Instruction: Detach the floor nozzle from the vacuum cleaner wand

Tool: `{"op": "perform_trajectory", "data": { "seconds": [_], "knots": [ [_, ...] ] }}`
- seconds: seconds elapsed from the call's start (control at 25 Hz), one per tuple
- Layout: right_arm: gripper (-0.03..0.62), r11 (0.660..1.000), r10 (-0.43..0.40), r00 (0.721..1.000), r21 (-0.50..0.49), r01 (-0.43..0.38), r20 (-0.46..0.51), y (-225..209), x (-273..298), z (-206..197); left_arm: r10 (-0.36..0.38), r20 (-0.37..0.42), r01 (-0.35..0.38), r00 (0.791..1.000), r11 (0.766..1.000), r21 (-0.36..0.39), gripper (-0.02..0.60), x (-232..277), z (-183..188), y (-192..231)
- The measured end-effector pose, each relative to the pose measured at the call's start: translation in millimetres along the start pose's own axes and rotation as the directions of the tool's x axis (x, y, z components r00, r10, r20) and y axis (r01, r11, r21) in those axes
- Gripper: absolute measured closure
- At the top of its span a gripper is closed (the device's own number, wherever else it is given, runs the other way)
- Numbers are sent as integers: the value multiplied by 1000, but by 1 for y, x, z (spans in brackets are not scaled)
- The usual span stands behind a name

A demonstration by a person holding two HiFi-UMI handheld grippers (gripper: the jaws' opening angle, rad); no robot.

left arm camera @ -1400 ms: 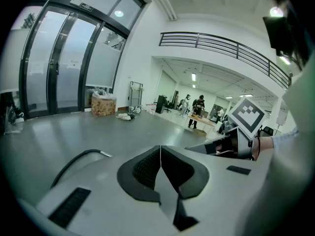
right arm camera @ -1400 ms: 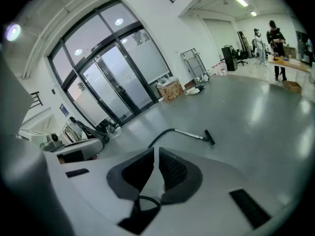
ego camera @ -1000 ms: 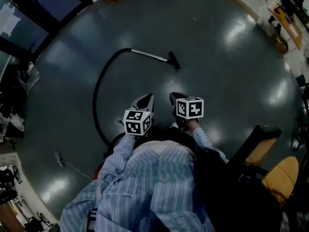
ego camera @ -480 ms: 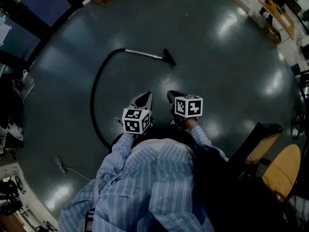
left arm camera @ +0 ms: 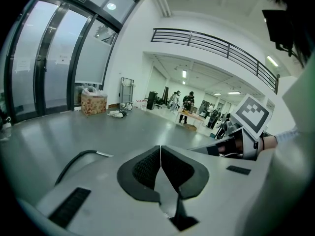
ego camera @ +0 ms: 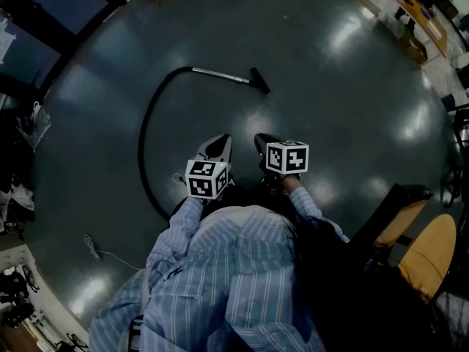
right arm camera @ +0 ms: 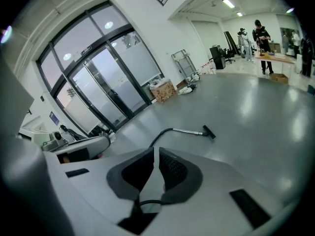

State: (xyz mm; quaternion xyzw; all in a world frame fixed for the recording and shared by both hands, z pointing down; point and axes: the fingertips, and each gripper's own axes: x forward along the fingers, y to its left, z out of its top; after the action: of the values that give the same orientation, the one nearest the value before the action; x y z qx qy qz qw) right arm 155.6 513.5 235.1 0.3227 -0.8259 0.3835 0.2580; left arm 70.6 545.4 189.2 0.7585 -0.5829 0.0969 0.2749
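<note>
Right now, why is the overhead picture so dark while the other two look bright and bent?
Head view: dim and black at the corners, with ceiling lights glaring as pale patches on the floor. Left gripper view: bright, and the wide-angle lens bows the railing. Right gripper view: bright too, the glass doors curve, yet the nozzle stays sharp.

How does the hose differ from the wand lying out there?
The hose is black and curves in a long arc; the wand is silvery, straight and shorter. The hose runs back toward the person; the wand ends at the floor nozzle. Both lie flat, joined end to end.
</note>
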Motion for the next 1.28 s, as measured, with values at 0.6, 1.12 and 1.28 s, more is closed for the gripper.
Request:
{"op": "perform_trajectory", "data": {
  "seconds": [0.6,1.12,1.28],
  "knots": [
    [556,995,-89,996,51,88,17,16,15,-7,-23,18,23,1000,1000,-1,571,-18,0,39],
    [556,981,-146,989,128,145,1,28,19,-37,-19,-14,18,1000,995,-96,571,-39,-40,73],
    [556,976,-162,986,140,165,-36,13,13,-49,-27,-33,23,999,992,-121,571,-25,-48,63]
  ]
}}
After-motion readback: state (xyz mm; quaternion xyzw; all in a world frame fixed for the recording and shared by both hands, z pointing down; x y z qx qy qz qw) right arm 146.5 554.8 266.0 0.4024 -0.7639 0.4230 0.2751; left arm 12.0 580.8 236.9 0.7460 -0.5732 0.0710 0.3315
